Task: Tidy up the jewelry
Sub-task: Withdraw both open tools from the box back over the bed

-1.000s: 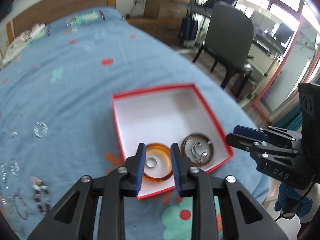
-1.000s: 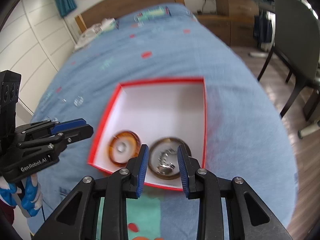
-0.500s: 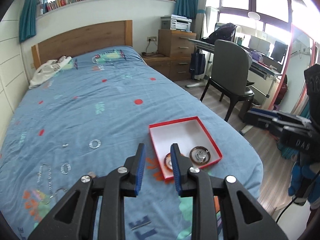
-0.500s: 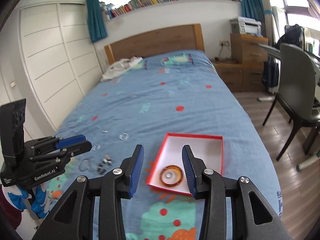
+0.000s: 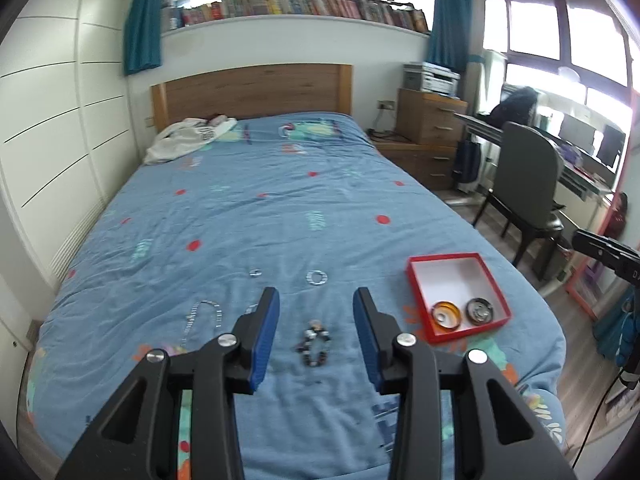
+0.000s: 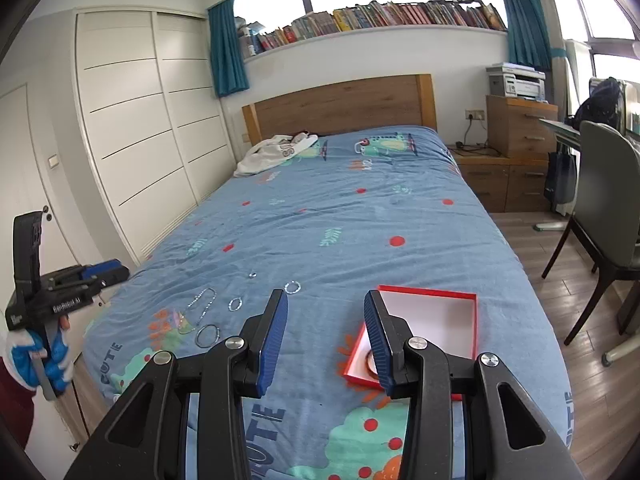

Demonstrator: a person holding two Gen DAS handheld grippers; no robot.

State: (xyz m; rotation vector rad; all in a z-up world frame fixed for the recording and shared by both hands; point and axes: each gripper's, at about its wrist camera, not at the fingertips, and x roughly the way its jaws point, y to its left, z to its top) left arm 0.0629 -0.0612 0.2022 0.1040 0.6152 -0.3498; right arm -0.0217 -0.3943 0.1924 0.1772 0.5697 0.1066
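A red box with a white inside (image 5: 452, 280) sits on the blue bedspread at the right. It holds an amber bangle (image 5: 445, 314) and a dark bangle (image 5: 480, 311) with silver pieces in it. My left gripper (image 5: 316, 332) hangs high above the bed and its jaws are opening with nothing held. A beaded bracelet (image 5: 314, 344) lies on the cover far below them. My right gripper (image 6: 325, 336) is open and empty, above the box (image 6: 436, 320). Its right finger hides most of the amber bangle (image 6: 370, 360).
Loose jewelry lies left of the box: a silver chain (image 6: 200, 304), a thin hoop (image 6: 207, 335) and rings (image 6: 293, 287). A gloved hand (image 6: 40, 356) holds the left gripper (image 6: 80, 276). A chair (image 5: 528, 184) stands right of the bed, a wardrobe to the left.
Both grippers have pulled up and back from the box, so the whole bed now shows. The left one swung left over the loose jewelry and its jaws widened. The right jaws widened slightly.
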